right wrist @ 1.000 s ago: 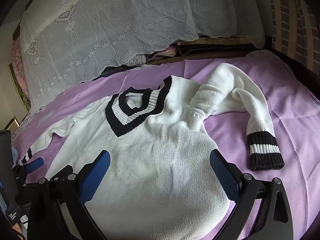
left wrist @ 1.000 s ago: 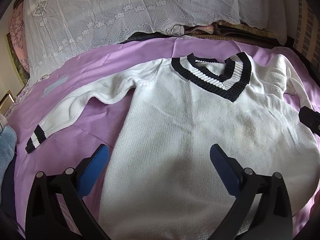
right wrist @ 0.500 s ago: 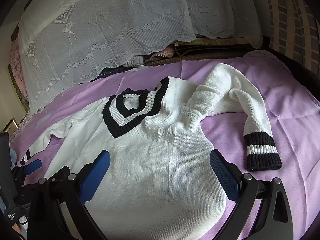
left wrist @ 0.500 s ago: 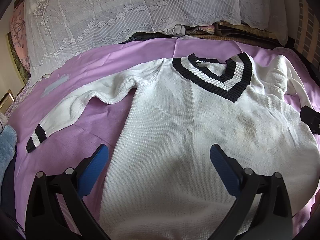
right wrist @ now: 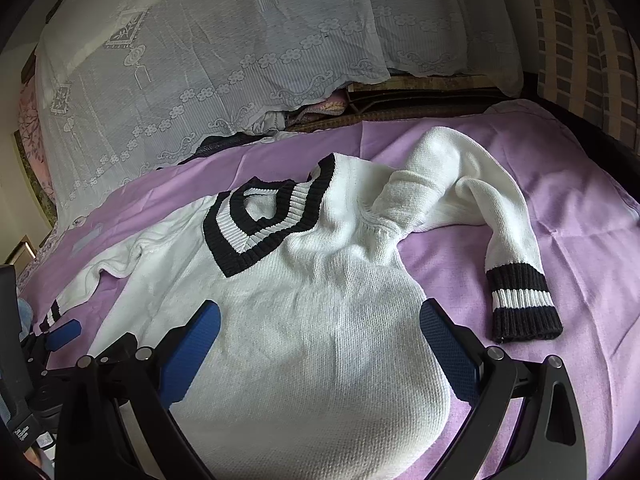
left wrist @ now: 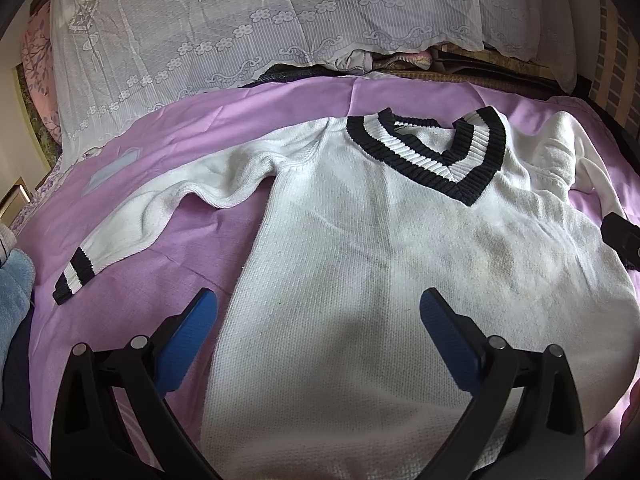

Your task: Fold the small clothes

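Both wrist views look forward from close above the sweater point(left wrist: 400, 280), sharing its striped collar point(right wrist: 264, 224).

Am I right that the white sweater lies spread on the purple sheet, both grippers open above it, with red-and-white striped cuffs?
Not quite: the cuffs are black-and-white striped, as the right wrist view shows. The rest holds: the sweater lies spread on the purple sheet, with the left gripper and right gripper open above it.

No readable text, label or number anywhere.

Only some tiny white marks on the black plastic part point(right wrist: 22, 432) at the lower left edge of the right wrist view, too small and blurred to read.
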A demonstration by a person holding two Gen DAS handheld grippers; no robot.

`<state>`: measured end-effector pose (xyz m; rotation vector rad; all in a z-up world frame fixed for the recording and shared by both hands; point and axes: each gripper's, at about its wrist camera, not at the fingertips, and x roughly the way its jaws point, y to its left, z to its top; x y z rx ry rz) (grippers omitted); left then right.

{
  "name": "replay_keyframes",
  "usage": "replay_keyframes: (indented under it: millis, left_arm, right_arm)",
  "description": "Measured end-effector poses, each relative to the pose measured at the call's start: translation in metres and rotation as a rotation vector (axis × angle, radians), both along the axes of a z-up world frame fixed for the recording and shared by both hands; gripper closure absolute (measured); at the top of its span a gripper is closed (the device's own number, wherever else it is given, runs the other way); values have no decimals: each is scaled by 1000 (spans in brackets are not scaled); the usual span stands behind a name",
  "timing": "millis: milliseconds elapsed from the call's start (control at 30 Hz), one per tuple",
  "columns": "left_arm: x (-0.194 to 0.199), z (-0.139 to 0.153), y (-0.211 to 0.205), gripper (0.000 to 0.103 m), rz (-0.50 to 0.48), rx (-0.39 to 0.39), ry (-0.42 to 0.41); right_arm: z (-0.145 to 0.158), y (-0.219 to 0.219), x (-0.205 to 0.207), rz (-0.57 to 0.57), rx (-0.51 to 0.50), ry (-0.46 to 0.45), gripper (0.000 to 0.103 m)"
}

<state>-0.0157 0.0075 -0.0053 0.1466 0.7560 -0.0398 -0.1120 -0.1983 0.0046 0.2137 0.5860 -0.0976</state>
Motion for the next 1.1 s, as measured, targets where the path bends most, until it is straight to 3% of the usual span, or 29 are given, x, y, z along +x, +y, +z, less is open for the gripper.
replay_keyframes:
  millis: [1100]
  left_arm:
    - [0,0,1,4,1,-1,-1]
  right_arm:
    - [0,-9,2,-28,-13,11,3]
